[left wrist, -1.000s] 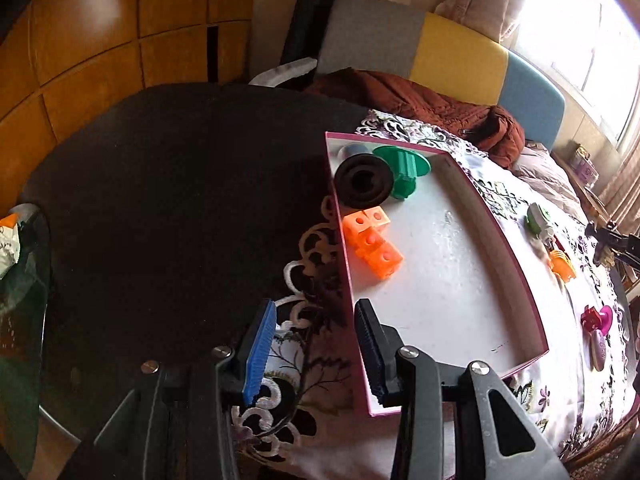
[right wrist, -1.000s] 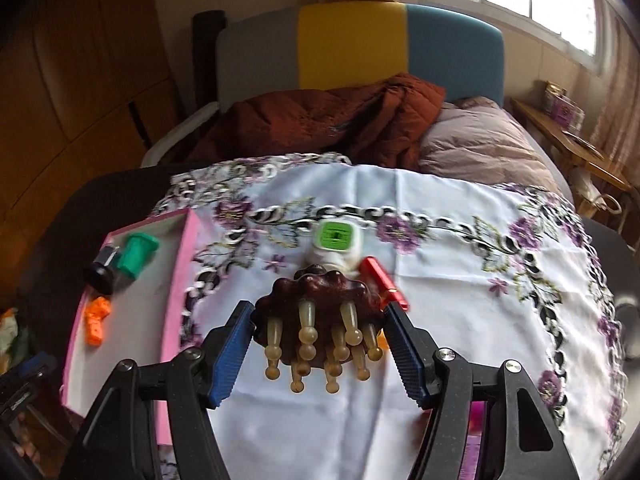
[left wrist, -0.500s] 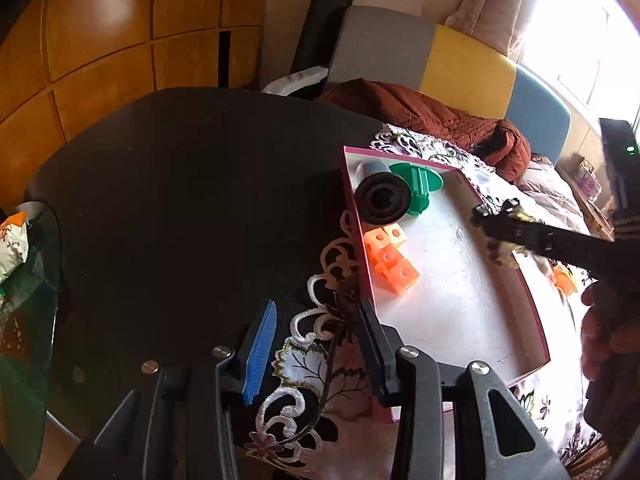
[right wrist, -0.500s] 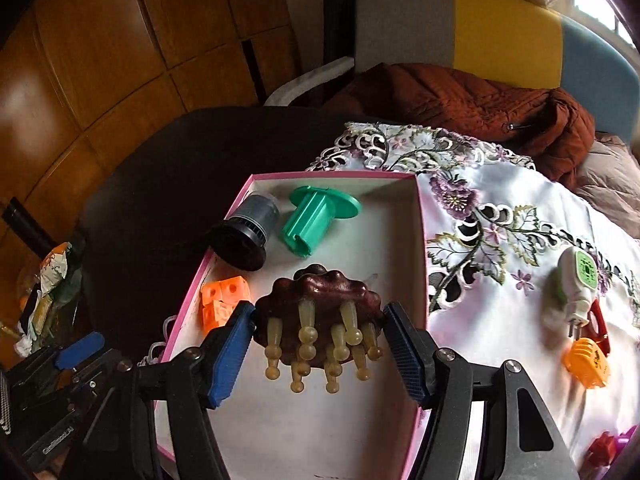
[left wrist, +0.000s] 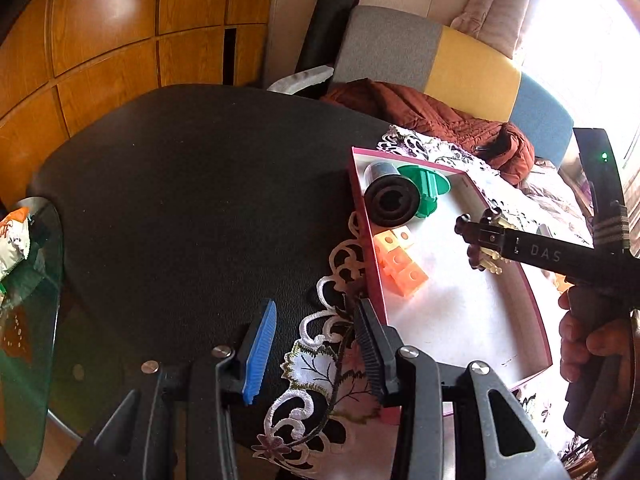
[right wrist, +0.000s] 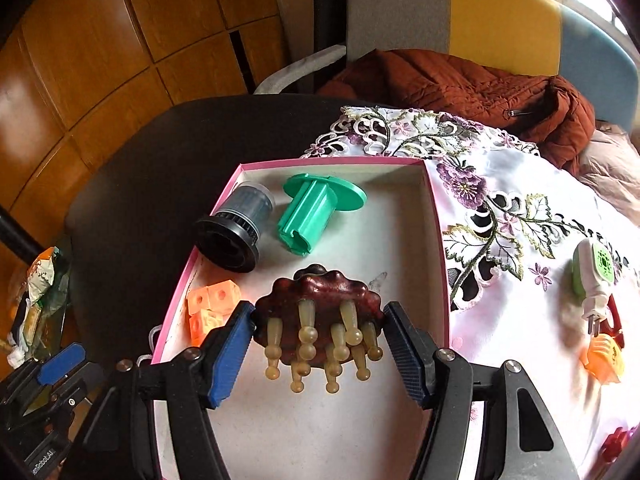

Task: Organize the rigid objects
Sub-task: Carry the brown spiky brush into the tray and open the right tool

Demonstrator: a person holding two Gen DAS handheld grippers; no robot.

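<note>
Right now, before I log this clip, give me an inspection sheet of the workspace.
Surface: dark round table, part covered by embroidered cloth.
Job's things: pink-rimmed tray holds black filter, green spool, orange cubes. Brown massager hangs over the tray.
Clutter: white-green plug-in and orange clip on the cloth.
Grippers: right hand-held gripper shut on the massager; left hand-held gripper open, empty, at the tray's near corner.
Cables: nothing seen.
Surroundings: wood panels, chair with brown jacket.
</note>
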